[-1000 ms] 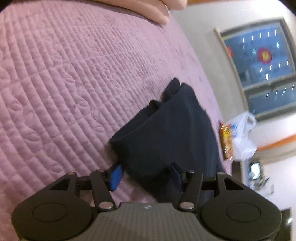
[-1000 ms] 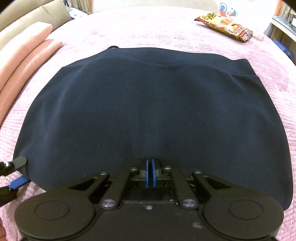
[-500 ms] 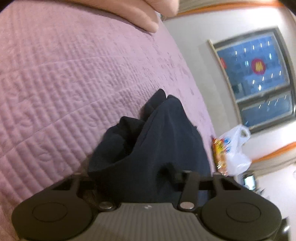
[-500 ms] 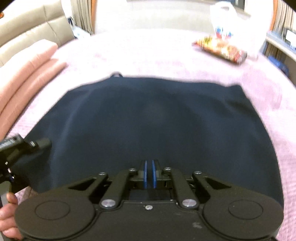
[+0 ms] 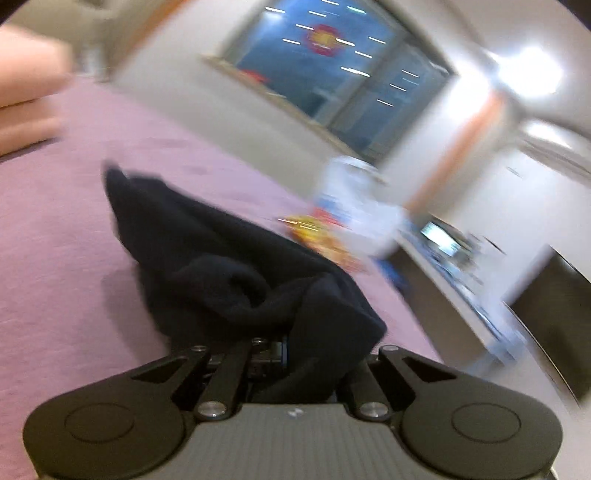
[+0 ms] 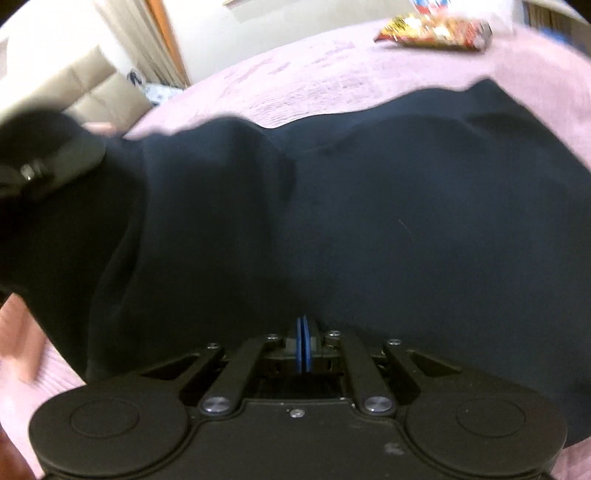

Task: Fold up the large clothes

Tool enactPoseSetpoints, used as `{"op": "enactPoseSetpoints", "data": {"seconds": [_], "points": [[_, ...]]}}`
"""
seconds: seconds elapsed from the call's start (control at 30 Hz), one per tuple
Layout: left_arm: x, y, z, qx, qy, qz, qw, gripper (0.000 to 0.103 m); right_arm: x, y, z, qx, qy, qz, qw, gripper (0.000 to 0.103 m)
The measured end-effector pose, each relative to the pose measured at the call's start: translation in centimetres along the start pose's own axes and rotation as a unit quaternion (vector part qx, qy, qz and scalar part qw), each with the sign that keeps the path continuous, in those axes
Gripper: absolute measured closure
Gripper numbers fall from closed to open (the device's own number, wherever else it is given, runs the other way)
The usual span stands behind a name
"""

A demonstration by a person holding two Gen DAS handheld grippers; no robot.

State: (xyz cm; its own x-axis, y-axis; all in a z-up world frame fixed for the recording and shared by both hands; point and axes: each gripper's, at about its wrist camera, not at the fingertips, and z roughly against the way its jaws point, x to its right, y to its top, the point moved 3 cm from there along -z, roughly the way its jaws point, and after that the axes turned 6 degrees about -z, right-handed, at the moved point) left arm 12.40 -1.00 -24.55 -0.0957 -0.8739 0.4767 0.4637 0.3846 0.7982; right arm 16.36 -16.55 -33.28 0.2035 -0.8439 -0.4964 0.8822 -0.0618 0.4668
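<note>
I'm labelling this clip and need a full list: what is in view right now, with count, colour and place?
garment: one, dark navy, spread on the bedspread, its left corner lifted and bunched
bedspread: one, pink-lilac quilted, under the garment
pillows: two as far as shows, salmon pink, stacked at the bed's far left, blurred
snack packet: one, red and yellow, on the bedspread beyond the garment
plastic bag: one, white with a print, behind the snack packet, blurred
window: one, dark blue, on the far wall
left gripper: one, black, shut on the garment's lifted corner
right gripper: one, black with blue pads, shut at the garment's near edge
</note>
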Motion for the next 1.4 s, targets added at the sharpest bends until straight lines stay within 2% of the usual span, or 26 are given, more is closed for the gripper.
{"op": "enactPoseSetpoints", "data": {"seconds": [0.07,0.1,0.17,0.23,0.37,0.43,0.5,0.57,0.6,0.63,0.67,0.7,0.73,0.8,0.9,0.97,1.03,1.07,1.1,1.13,1.3,1.37,1.4], "points": [[3.0,0.0,-1.3,-0.017,-0.046,-0.034,0.9982,0.096,1.9,0.8,1.0,0.001,0.037,-0.056,0.998,0.098],[4.4,-0.1,-2.0,-0.026,-0.061,-0.052,0.9965,0.096,2.9,1.3,2.1,0.014,0.043,-0.079,0.996,0.097],[6.9,-0.7,-3.4,-0.046,-0.087,-0.081,0.9918,0.096,4.8,2.4,5.1,0.053,0.025,-0.084,0.995,0.097],[8.6,-1.5,-5.0,-0.062,-0.104,-0.090,0.9885,0.096,7.4,3.8,8.3,0.086,0.004,-0.089,0.992,0.097],[11.6,-4.5,-9.0,-0.107,-0.127,-0.105,0.9805,0.096,12.9,5.9,11.7,0.112,-0.079,-0.067,0.988,0.095],[13.0,-6.8,-11.4,-0.136,-0.121,-0.123,0.9756,0.096,15.4,7.0,12.1,0.114,-0.118,-0.052,0.985,0.094],[13.2,-9.4,-14.0,-0.169,-0.089,-0.131,0.9728,0.096,17.2,8.3,12.3,0.110,-0.133,-0.041,0.984,0.091],[13.8,-11.9,-15.3,-0.186,-0.062,-0.173,0.9652,0.096,17.8,9.8,12.5,0.107,-0.133,-0.025,0.985,0.088],[14.4,-12.6,-15.5,-0.188,-0.054,-0.199,0.9601,0.096,17.8,10.7,12.5,0.104,-0.126,-0.014,0.986,0.082],[14.9,-12.9,-15.5,-0.186,-0.050,-0.218,0.9567,0.095,17.6,11.7,12.5,0.104,-0.111,-0.002,0.988,0.065],[15.3,-13.0,-15.4,-0.186,-0.049,-0.225,0.9552,0.095,17.1,12.9,12.1,0.103,-0.094,0.008,0.990,0.053],[15.6,-13.0,-15.4,-0.185,-0.045,-0.230,0.9543,0.095,16.5,14.0,11.6,0.101,-0.069,0.019,0.992,0.031],[15.7,-12.9,-15.6,-0.184,-0.041,-0.235,0.9536,0.095,15.6,15.0,10.8,0.097,-0.047,0.027,0.994,0.024],[15.4,-12.7,-15.2,-0.186,-0.040,-0.236,0.9529,0.095,14.8,16.8,9.5,0.082,-0.008,0.041,0.996,0.026],[15.1,-12.6,-14.7,-0.187,-0.045,-0.239,0.9518,0.094,14.2,19.4,6.3,0.061,0.017,0.043,0.997,0.026],[15.1,-12.5,-14.4,-0.187,-0.051,-0.239,0.9514,0.094,14.6,20.7,3.9,0.039,0.029,0.027,0.998,0.025],[15.1,-11.9,-14.6,-0.186,-0.057,-0.236,0.9521,0.094,15.7,21.6,1.5,-0.004,0.071,-0.020,0.997,0.026],[15.3,-11.8,-14.8,-0.186,-0.059,-0.236,0.9520,0.094,15.8,21.6,1.5,-0.014,0.089,-0.035,0.995,0.037],[15.3,-11.7,-14.8,-0.186,-0.061,-0.236,0.9518,0.094,15.5,21.6,1.6,-0.009,0.099,-0.038,0.994,0.073],[15.4,-11.5,-14.6,-0.185,-0.064,-0.236,0.9516,0.094,14.9,21.7,1.9,-0.004,0.103,-0.030,0.994,0.090],[15.7,-10.3,-14.7,-0.180,-0.094,-0.233,0.9510,0.094,13.4,21.2,7.2,0.077,0.072,0.028,0.994,0.094],[15.8,-10.4,-15.4,-0.189,-0.106,-0.236,0.9473,0.094,14.2,21.0,7.6,0.101,0.035,0.039,0.994,0.094],[15.5,-10.8,-16.0,-0.202,-0.103,-0.240,0.9439,0.093,15.0,20.4,7.4,0.094,0.020,0.039,0.995,0.094]]}}
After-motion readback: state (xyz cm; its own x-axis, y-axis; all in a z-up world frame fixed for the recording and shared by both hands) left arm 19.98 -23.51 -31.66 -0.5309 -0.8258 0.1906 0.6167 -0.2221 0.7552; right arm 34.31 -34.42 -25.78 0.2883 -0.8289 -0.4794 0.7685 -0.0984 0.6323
